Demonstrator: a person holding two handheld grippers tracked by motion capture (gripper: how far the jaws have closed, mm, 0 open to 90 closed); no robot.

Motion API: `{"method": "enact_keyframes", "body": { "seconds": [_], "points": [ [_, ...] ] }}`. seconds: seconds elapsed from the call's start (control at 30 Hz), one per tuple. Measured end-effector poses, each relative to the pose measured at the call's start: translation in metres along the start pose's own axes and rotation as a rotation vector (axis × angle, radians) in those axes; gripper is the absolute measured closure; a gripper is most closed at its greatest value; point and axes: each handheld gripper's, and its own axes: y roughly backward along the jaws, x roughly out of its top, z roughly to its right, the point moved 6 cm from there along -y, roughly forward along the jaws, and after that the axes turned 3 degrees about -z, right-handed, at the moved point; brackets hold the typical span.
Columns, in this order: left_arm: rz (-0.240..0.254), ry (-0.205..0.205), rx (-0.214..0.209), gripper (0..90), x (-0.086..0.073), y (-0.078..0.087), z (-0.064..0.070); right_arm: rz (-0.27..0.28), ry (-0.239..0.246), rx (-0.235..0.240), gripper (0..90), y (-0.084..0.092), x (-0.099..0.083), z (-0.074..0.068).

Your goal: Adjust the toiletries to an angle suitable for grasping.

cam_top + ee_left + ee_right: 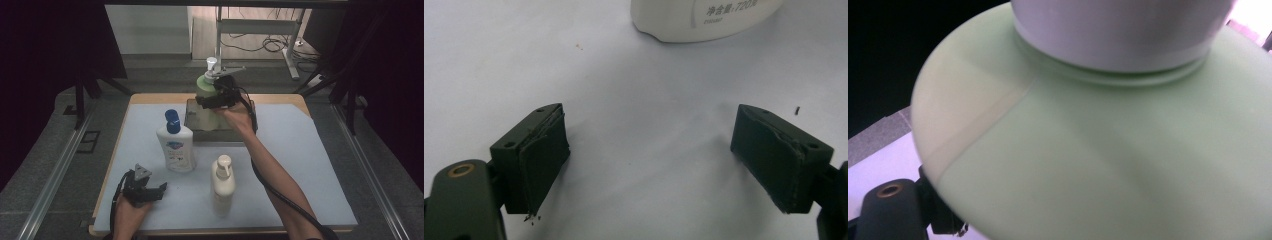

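1. We see the right gripper (216,98) clamped on the pale green pump bottle (205,85), its jaws set wide around the body just below the shoulder.
2. We find that bottle upright over the grey box (220,131) at the far middle of the table (310,165), its silver pump head (212,63) on top.
3. We see the left gripper (162,188) resting low at the near left, jaws wide apart with nothing between them.
4. Near it stand a white bottle with a blue cap (175,145) and a cream pump bottle (223,182).
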Motion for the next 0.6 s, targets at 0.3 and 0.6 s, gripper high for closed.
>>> {"method": "enact_keyframes", "body": {
  "seconds": [0.3, 0.6],
  "points": [
    [-0.002, 0.000, 0.000, 14.8, 0.000, 0.000, 0.000, 0.001, 0.006, -0.016, 12.6, -0.020, 0.006, 0.000],
    [-0.004, 0.001, -0.001, 14.8, 0.000, 0.000, 0.000, -0.019, 0.025, -0.011, 12.6, -0.043, -0.006, -0.004]
  ]
}}
